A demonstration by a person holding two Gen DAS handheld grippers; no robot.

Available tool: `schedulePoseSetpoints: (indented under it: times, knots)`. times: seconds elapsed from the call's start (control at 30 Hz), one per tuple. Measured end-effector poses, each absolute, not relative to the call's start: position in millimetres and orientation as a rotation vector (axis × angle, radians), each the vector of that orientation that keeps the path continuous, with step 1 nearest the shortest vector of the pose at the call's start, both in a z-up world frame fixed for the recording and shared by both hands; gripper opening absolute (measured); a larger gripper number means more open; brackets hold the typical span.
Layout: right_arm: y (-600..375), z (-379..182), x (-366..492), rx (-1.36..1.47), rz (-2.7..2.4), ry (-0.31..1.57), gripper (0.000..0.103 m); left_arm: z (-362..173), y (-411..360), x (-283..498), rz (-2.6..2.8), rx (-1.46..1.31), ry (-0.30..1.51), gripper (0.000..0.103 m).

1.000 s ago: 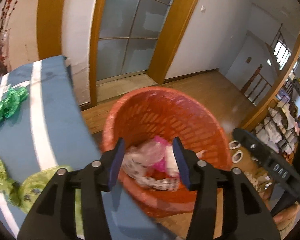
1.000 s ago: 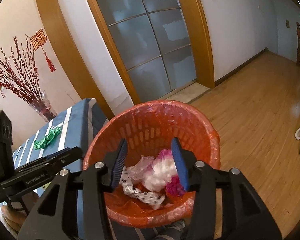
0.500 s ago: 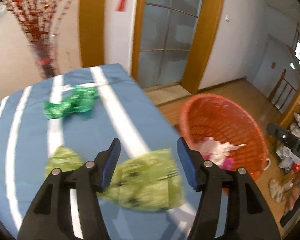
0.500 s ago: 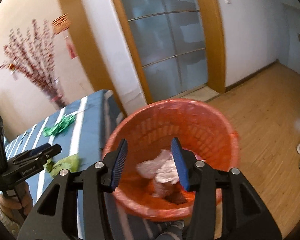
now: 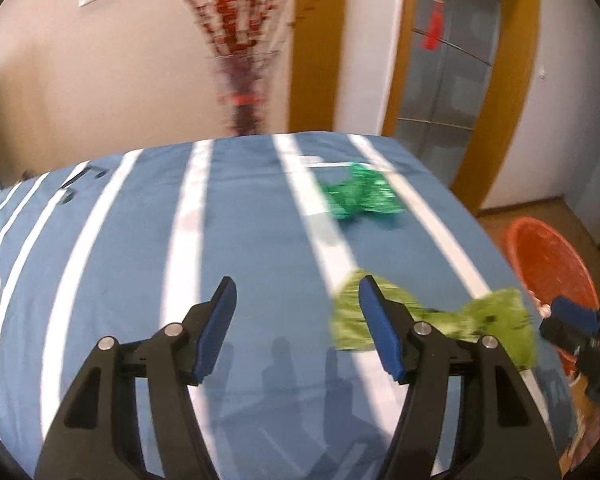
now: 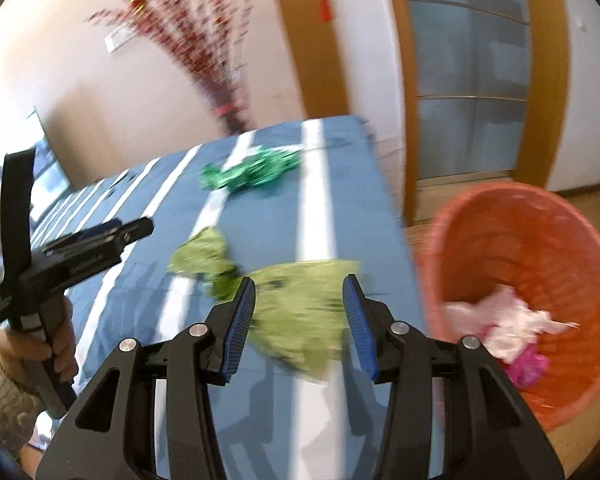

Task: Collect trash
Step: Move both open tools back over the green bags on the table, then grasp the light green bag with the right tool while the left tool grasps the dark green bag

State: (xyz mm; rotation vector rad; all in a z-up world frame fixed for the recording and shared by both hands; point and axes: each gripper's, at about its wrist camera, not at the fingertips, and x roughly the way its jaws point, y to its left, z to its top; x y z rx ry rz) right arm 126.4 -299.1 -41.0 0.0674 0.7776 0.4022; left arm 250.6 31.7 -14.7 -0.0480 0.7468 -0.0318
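In the left wrist view, the left gripper [image 5: 296, 304] is held above a blue cloth with white stripes [image 5: 140, 248]. Its jaws are opening, and nothing is seen between them but bare cloth. Just beside the right finger, a light green wrapper [image 5: 440, 320] is spread flat on the cloth, part of it hidden behind that finger. Farther back, a dark green wrapper [image 5: 360, 196] is seen crumpled on the cloth, well apart from the light one. At the right edge, an orange basket [image 5: 548, 264] is seen on the floor past the cloth's edge, and the tip of the right gripper [image 5: 572, 316] is seen in front of it.

In the right wrist view, the left gripper [image 6: 140, 230] is seen at the far left, gripped by a hand [image 6: 40, 348] in a knitted sleeve [image 6: 4, 392]. The dark green wrapper [image 6: 252, 170] is seen toward the far end of the cloth [image 6: 340, 184]. The right gripper [image 6: 300, 312] is held partly open over the light green wrapper [image 6: 296, 308], which is framed between the jaws; no pad is seen pressing on it, and nothing is held. To the right, the basket [image 6: 540, 256] is seen beside the cloth's edge, with pink and white trash [image 6: 508, 336] lying inside it. Both views are blurred.
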Motion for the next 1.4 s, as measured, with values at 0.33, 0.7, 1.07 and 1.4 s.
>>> schedulePoseSetpoints:
  times: [0.33, 0.7, 1.07, 1.4]
  knots:
    - [-238, -70, 141, -0.048, 0.465, 0.864, 0.044, -26, 74, 252, 0.036, -0.097, 0.765, 0.063]
    - [-271, -70, 145, 0.017, 0.357, 0.864, 0.003, -29, 65, 264, 0.010, -0.121, 0.775, 0.063]
    - [-354, -35, 131, 0.151, 0.215, 0.750, 0.003, -6, -5, 324, -0.076, -0.037, 0.726, 0.075]
    - [-385, -44, 135, 0.191, 0.165, 0.773, 0.003, -36, -41, 401, -0.047, 0.076, 0.832, 0.075]
